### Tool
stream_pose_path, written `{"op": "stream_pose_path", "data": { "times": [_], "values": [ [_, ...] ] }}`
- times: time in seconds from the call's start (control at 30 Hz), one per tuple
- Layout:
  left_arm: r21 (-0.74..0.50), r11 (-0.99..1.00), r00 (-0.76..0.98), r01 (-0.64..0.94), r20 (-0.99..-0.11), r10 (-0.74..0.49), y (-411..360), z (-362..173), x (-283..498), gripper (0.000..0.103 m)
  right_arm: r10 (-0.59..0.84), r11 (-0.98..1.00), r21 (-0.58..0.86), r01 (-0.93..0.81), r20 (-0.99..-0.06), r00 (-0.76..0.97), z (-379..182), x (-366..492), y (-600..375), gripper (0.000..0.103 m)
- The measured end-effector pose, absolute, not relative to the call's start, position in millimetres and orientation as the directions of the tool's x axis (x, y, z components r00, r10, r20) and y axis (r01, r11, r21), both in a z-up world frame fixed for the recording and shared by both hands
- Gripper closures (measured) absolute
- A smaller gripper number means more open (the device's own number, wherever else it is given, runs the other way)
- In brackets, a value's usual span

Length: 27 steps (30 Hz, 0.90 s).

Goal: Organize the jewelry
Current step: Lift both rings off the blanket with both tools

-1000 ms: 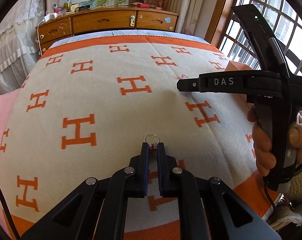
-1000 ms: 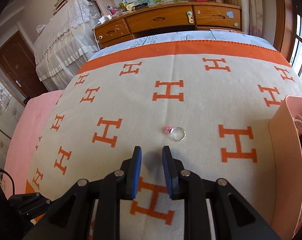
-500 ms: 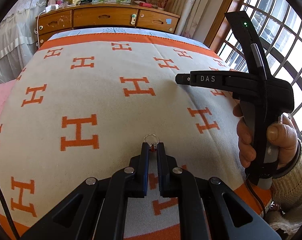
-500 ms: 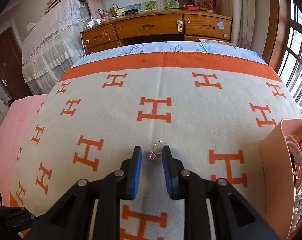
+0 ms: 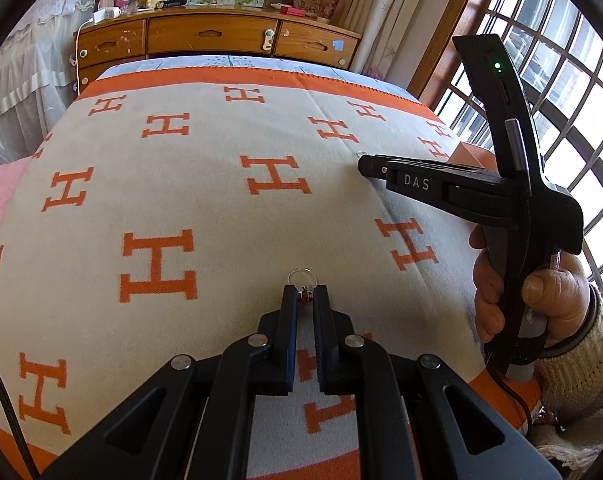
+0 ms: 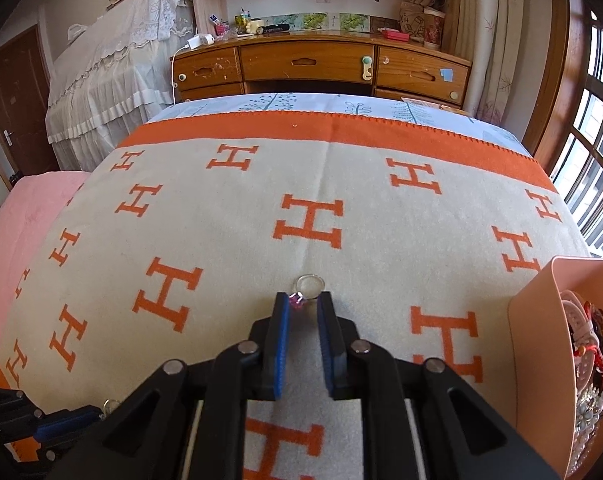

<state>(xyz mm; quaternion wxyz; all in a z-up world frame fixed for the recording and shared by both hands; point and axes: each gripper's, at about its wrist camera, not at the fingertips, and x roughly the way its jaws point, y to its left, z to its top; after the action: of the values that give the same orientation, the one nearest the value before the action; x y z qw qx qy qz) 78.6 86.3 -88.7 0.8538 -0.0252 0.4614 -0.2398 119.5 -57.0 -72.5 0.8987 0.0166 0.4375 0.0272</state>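
Note:
My left gripper (image 5: pixel 304 293) is shut on a silver ring with a red stone (image 5: pixel 302 280), held just over the blanket. My right gripper (image 6: pixel 304 300) is open, with its fingertips on either side of the pink stone of a second silver ring (image 6: pixel 310 286) that lies on the blanket. In the left wrist view the right gripper (image 5: pixel 363 164) shows at the right, held by a hand. The left gripper shows at the bottom left of the right wrist view (image 6: pixel 67 426), with its ring (image 6: pixel 110 405) at the tip.
A cream blanket with orange H marks (image 6: pixel 341 200) covers the bed. A pink box (image 6: pixel 541 344) holding several jewelry pieces stands at the right edge, also glimpsed in the left wrist view (image 5: pixel 471 154). A wooden dresser (image 6: pixel 313 66) stands beyond the bed, a window at right.
My right gripper has moved forward until the pink-stone ring sits between its open fingertips. My left gripper has stayed shut on the red-stone ring, almost still.

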Motion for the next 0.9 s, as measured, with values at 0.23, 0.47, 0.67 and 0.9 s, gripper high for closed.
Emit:
{"op": "stream_pose_path", "data": {
  "times": [0.23, 0.47, 0.67, 0.9],
  "values": [
    [-0.270, 0.890, 0.505, 0.369, -0.745, -0.435, 92, -85, 73, 0.097, 0.113, 0.992, 0.125, -0.023, -0.782, 0.612, -72, 118, -70, 0.103],
    [-0.248, 0.897, 0.546, 0.367, -0.723, -0.423, 88, -65, 67, 0.097, 0.217, 0.969, 0.238, -0.060, -0.716, 0.663, -44, 83, -90, 0.103],
    [-0.206, 0.888, 0.565, 0.412, -0.707, -0.426, 62, -42, 63, 0.097, 0.217, 0.968, 0.238, -0.074, -0.659, 0.721, -17, 46, -115, 0.103],
    [-0.193, 0.897, 0.579, 0.399, -0.706, -0.409, 48, -29, 59, 0.097, 0.251, 0.965, 0.239, -0.107, -0.724, 0.642, -41, 79, -103, 0.080]
  ]
}}
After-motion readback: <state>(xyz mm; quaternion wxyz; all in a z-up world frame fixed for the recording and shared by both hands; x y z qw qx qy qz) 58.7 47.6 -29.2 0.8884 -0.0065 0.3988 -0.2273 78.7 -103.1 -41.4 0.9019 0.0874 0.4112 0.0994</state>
